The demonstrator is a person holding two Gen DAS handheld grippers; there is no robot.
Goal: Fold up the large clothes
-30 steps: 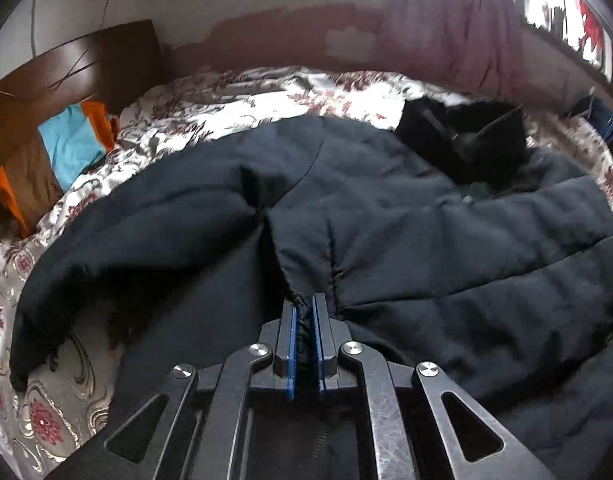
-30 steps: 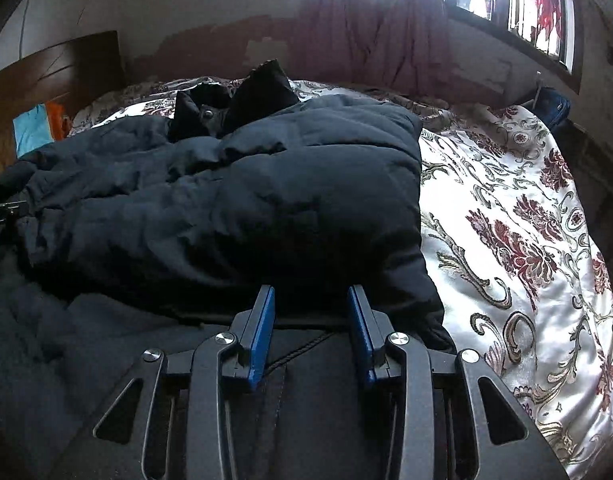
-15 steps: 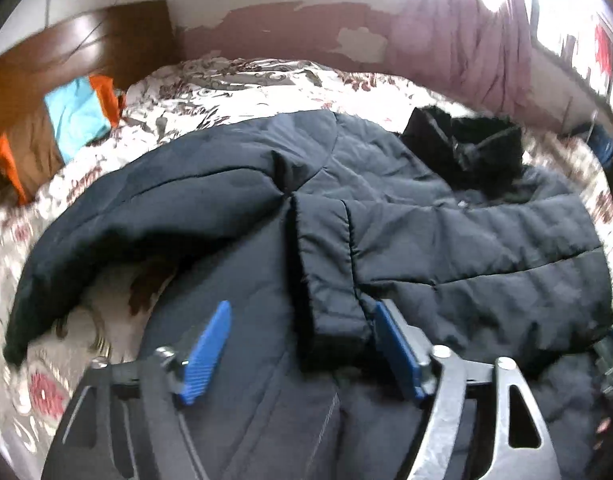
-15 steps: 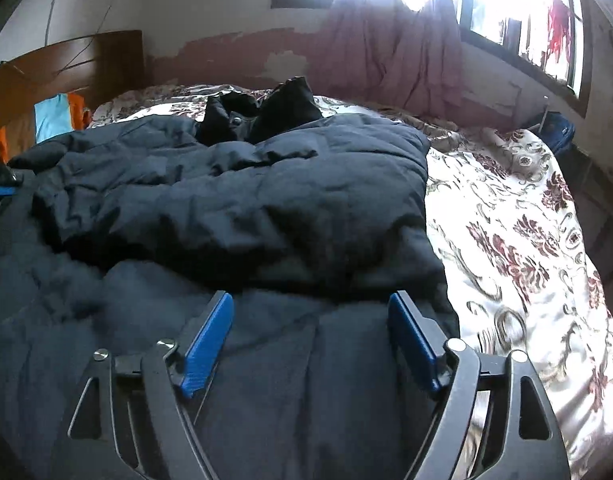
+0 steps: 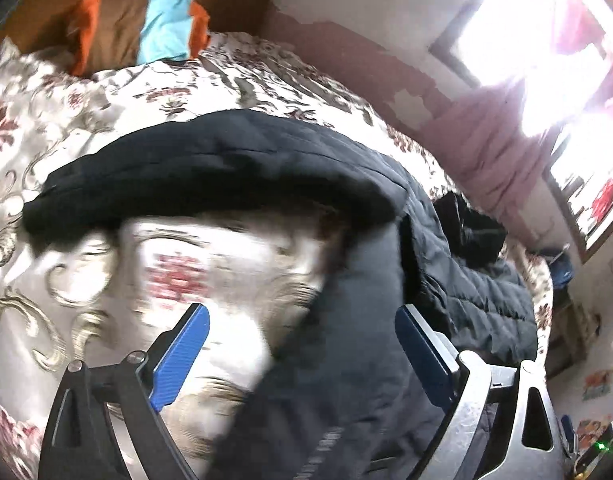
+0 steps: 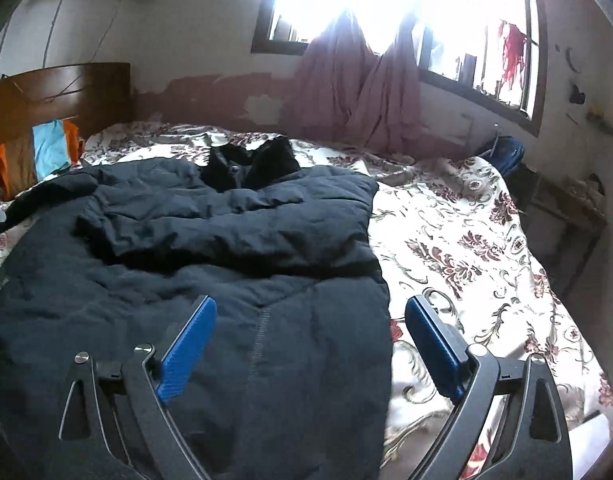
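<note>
A large dark navy padded jacket [image 6: 210, 240] lies on the floral bedspread [image 6: 466, 240]. Its right half is folded over the body, with the black hood [image 6: 250, 164] at the far end. In the left wrist view the jacket [image 5: 346, 360] fills the lower right, and its left sleeve [image 5: 194, 176] stretches out leftward across the bedspread [image 5: 66, 120]. My left gripper [image 5: 302, 324] is open and empty, over the jacket's left edge. My right gripper [image 6: 310, 316] is open and empty, above the jacket's lower right corner.
A brown, orange and turquoise pillow [image 5: 138, 28] leans on the wooden headboard [image 6: 58, 92] at the far left. Pink curtains [image 6: 354, 88] hang under a bright window. A blue bag [image 6: 502, 152] sits beyond the bed's right side.
Both grippers opened and let go of the jacket, then pulled back. The left gripper swung left toward the outstretched sleeve; its view is motion-blurred. The folded right half stays in place.
</note>
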